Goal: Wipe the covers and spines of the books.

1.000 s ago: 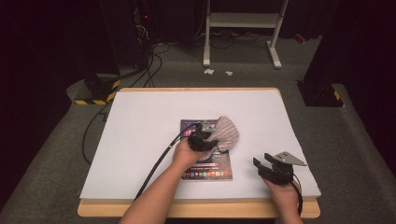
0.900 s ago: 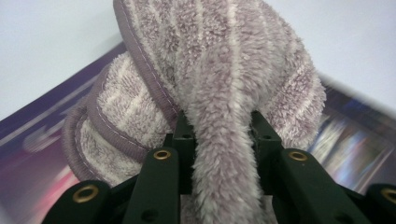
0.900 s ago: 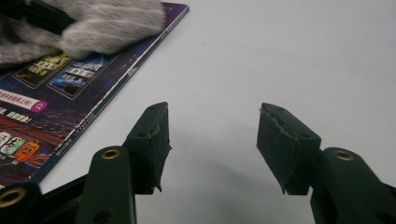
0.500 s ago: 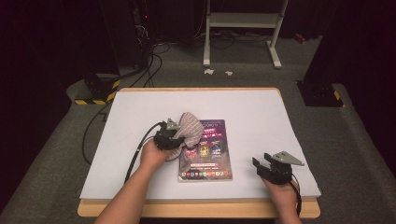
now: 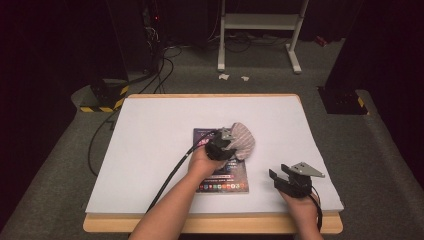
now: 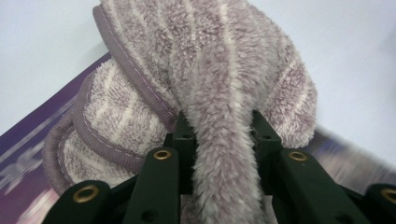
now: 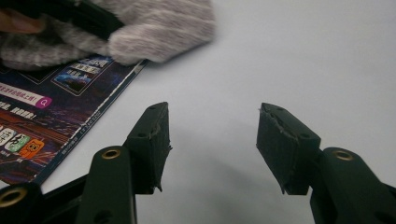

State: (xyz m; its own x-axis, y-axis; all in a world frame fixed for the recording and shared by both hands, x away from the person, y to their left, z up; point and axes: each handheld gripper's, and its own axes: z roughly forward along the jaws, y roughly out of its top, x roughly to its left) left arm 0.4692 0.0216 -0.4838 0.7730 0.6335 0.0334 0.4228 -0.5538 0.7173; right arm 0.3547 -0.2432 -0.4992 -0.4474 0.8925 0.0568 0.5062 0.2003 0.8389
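Note:
A fluffy mauve cloth with pale stripes (image 5: 243, 139) lies bunched on the top right of a dark purple printed booklet (image 5: 223, 176) on the white table (image 5: 150, 145). My left gripper (image 5: 229, 143) is shut on a fold of the cloth (image 6: 210, 70), which fills the gap between its jaws (image 6: 219, 126). The booklet's cover (image 6: 28, 140) shows beneath the cloth. My right gripper (image 5: 276, 177) rests near the table's front right, open with nothing between its jaws (image 7: 212, 135). From there the booklet (image 7: 42, 126) lies to the left and the cloth (image 7: 159, 32) sits beyond it.
Beyond the table stands a white metal frame (image 5: 260, 30) on the grey floor. A yellow-and-black striped block (image 5: 102, 97) with cables sits at the back left, and a dark box (image 5: 345, 100) at the back right. The left gripper's cable (image 5: 170, 175) trails across the table.
My left gripper carried the cloth leftward across the booklet, then back to the right, ending near where it began. The right gripper stayed still.

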